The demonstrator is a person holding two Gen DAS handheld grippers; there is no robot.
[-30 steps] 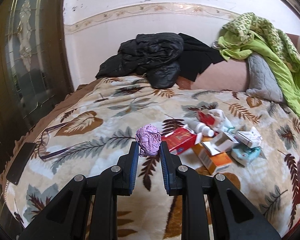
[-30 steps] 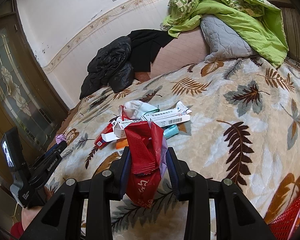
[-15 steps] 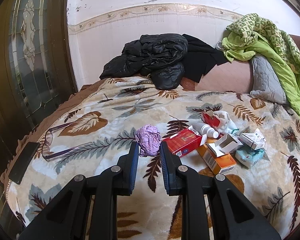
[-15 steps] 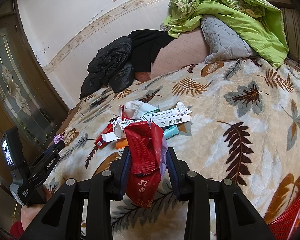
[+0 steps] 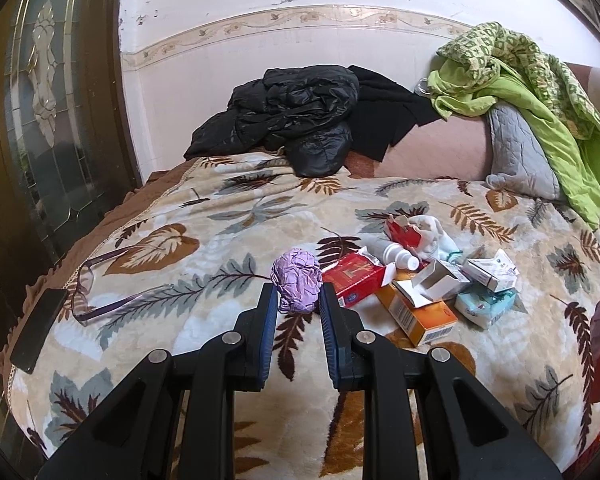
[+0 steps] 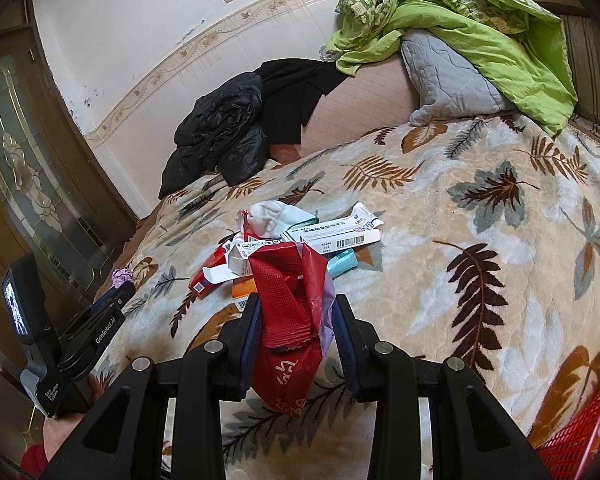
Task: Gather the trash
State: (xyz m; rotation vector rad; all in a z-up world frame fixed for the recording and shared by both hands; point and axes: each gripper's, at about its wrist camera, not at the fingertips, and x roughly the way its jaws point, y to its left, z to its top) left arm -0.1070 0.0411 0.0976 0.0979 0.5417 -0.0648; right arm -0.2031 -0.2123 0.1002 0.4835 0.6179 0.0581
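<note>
My left gripper is shut on a crumpled purple paper ball and holds it above the leaf-patterned blanket. My right gripper is shut on a red plastic wrapper with some lilac film beside it. A pile of trash lies mid-bed: a red box, an orange box, a white bottle, white cartons and a pale blue packet. In the right wrist view the pile lies just beyond the wrapper, and the left gripper is at the far left.
Purple-framed glasses and a black phone lie at the bed's left edge. A black jacket, a grey pillow and a green quilt sit at the head. A red basket is at lower right. A glass-panelled door stands left.
My left gripper has risen and drawn back a little with the purple ball in it. My right gripper has not moved.
</note>
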